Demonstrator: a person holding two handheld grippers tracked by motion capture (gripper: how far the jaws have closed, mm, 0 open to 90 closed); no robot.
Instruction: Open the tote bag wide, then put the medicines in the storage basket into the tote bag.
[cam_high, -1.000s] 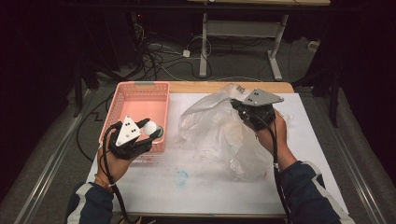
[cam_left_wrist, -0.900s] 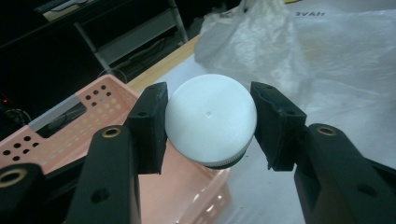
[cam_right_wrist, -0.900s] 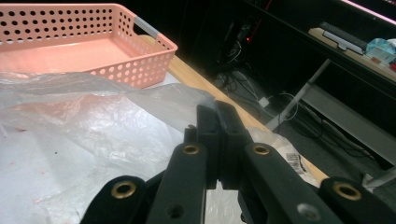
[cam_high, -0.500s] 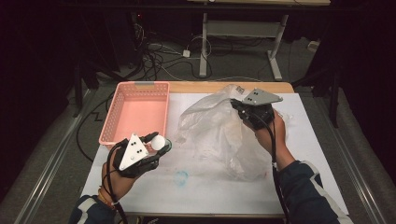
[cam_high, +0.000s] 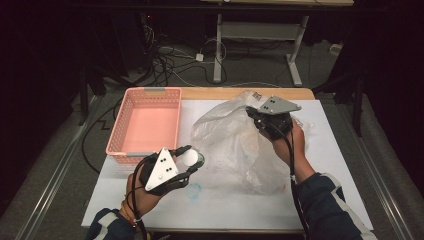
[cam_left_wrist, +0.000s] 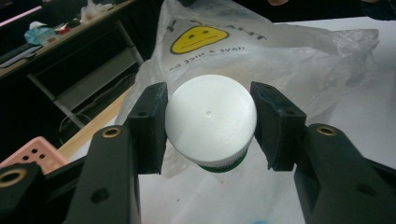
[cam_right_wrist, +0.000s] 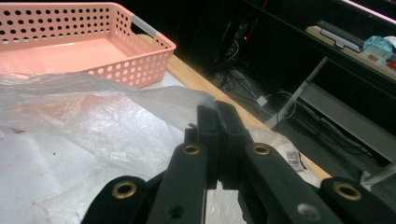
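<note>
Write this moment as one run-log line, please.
left claw: grips white round-lidded jar | right claw: pinches clear plastic bag edge | pink perforated plastic basket: beside the bag

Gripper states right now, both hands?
Left gripper: shut on the white round-capped jar.
Right gripper: shut on the clear plastic bag.

Light fell from above onto the white table (cam_high: 320, 200), leaving the floor and room around it nearly black. The plastic bag (cam_high: 235, 145) caught soft glare, and the white cap (cam_left_wrist: 210, 116) looked almost blown out. The high view was soft and grainy; close black jaws blurred slightly.
</note>
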